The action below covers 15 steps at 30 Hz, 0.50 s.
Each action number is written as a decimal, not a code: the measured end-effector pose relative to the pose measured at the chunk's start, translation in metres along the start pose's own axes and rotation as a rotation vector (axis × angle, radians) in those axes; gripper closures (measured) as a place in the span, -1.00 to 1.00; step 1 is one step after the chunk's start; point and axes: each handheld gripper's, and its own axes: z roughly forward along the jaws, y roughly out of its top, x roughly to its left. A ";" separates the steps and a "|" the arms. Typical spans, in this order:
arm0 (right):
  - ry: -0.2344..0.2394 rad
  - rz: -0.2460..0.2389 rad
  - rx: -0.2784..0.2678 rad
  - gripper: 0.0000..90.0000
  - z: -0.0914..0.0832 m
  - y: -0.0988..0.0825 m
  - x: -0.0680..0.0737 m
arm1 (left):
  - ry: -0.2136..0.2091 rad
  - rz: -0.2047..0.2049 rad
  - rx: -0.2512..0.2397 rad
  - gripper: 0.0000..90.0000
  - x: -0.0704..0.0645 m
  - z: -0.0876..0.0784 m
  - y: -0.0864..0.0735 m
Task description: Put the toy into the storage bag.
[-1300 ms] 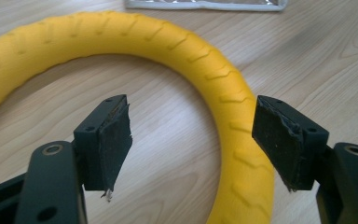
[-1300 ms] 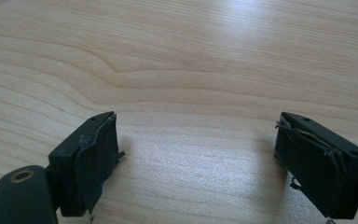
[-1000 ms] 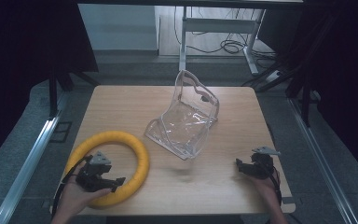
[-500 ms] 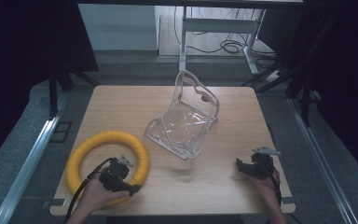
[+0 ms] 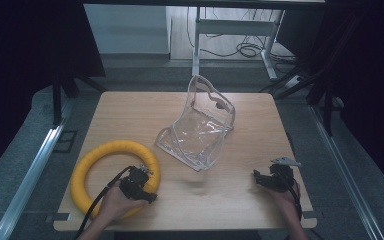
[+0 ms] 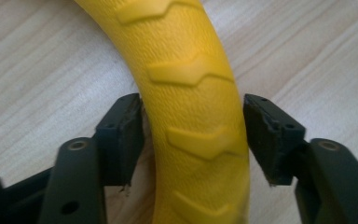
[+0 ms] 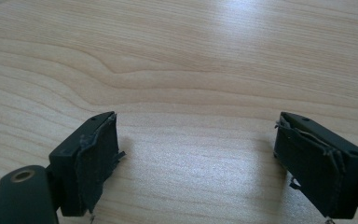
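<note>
Yellow ribbed ring (image 5: 111, 176) lies at lower left of the high view; our left gripper (image 6: 193, 135) straddles its near-right arc, jaws apart, not yet clamped. We judge lifting remains. The clear plastic pouch (image 5: 198, 130) stands mid-frame; our right gripper (image 7: 196, 158) rests spread wide, empty, lower right.

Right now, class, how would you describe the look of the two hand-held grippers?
Both are black with two blocky jaws lined by frayed dark pads. The left gripper trails a black cable; the right gripper carries a grey three-cornered plate on top. No sleeves are visible.
</note>
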 end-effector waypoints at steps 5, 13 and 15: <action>-0.001 0.000 0.000 -0.70 0.000 0.000 0.000 | 0.027 0.001 -0.026 0.03 -0.004 0.001 -0.001; -0.004 0.003 -0.002 -0.70 0.000 0.000 0.000 | -0.038 -0.055 -0.125 0.08 0.004 -0.002 -0.012; -0.007 0.003 -0.005 -0.70 0.000 0.000 -0.001 | -0.076 -0.086 -0.195 0.09 0.008 -0.012 -0.017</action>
